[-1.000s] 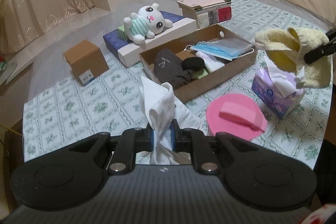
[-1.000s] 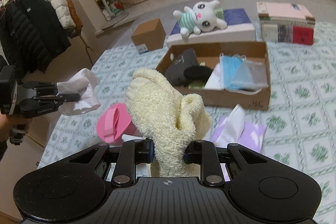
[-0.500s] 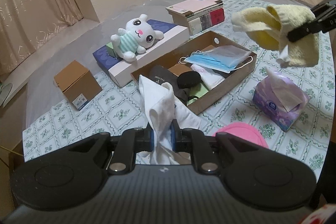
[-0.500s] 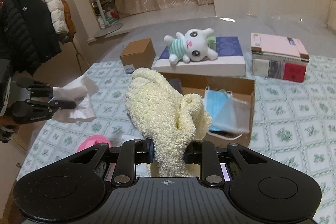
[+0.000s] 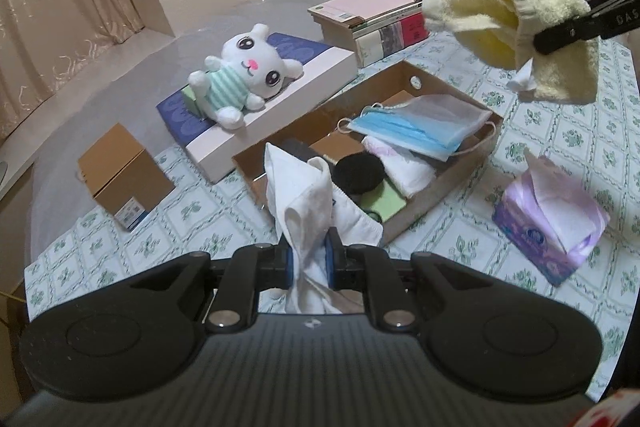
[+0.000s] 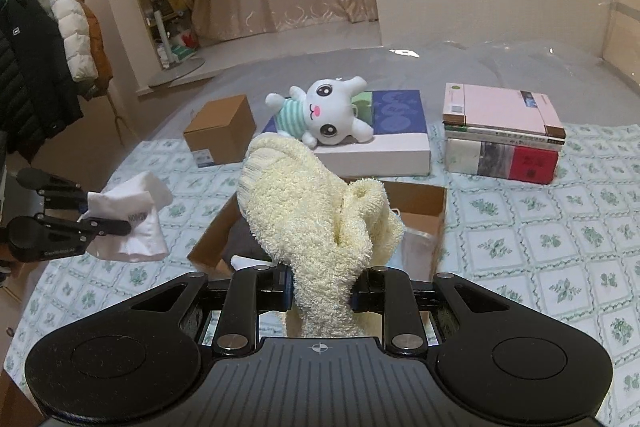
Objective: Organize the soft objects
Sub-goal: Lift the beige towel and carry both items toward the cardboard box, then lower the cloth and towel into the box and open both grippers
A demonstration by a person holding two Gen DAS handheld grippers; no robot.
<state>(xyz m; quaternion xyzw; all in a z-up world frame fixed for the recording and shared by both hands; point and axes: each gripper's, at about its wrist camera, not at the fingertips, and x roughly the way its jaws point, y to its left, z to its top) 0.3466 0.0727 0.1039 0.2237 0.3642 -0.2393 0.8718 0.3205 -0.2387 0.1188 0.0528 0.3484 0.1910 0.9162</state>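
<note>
My left gripper (image 5: 310,261) is shut on a white cloth (image 5: 304,195), which hangs in the air at the near corner of the open cardboard box (image 5: 432,191). The same white cloth (image 6: 132,223) shows at the left of the right wrist view, in the left gripper (image 6: 100,211). My right gripper (image 6: 322,291) is shut on a fluffy pale yellow towel (image 6: 312,211) held over the cardboard box (image 6: 420,203). That yellow towel (image 5: 516,27) hangs high at the right in the left wrist view. The box holds blue face masks (image 5: 404,131), a black round pad (image 5: 358,173) and other soft items.
A white plush bunny (image 5: 240,79) lies on a flat blue and white box (image 5: 280,115). Behind stands a stack of books (image 5: 372,19). A small brown carton (image 5: 124,179) sits left, a purple tissue pack (image 5: 552,223) right. Coats (image 6: 40,67) hang far left of the bed.
Both grippers have carried their cloths toward the cardboard box; the yellow towel now hangs over it and higher. The pink brush has dropped out of both views.
</note>
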